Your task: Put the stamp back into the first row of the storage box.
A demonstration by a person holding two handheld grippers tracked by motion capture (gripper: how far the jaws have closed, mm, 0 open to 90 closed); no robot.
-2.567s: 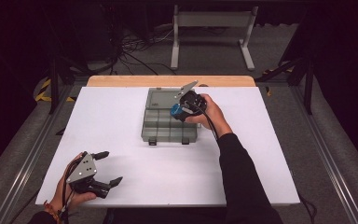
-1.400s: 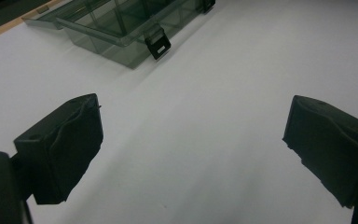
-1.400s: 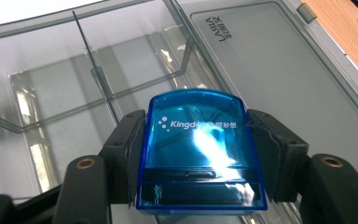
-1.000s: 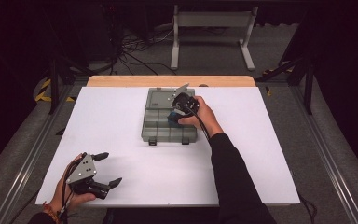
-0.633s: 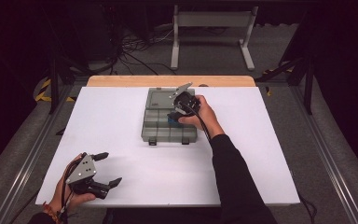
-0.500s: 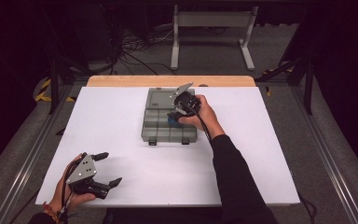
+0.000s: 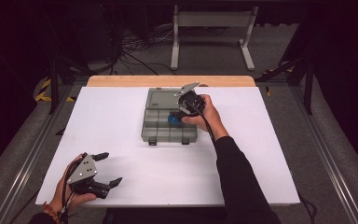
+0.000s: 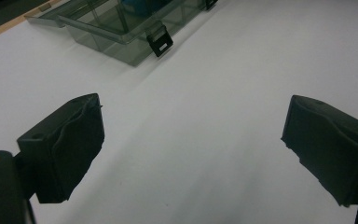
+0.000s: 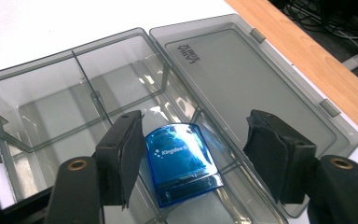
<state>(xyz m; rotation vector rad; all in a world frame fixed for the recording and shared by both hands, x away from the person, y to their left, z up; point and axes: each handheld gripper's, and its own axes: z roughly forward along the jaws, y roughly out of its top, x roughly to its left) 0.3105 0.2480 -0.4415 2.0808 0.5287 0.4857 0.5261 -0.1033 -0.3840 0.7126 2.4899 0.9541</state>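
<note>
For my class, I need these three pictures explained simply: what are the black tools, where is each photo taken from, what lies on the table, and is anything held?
A person sits at a white table with a hand-held gripper in each hand; there is no robot. The high view looks down from above. The other two pictures come from cameras riding on the grippers, looking along their black fingers.

The left gripper rests near the table's front edge, open, with bare table between its fingers.

The right gripper is over a smoky plastic organiser box whose lid lies folded open. Its fingers stand apart on either side of a small blue translucent case lying in one compartment. Nothing is gripped.
</note>
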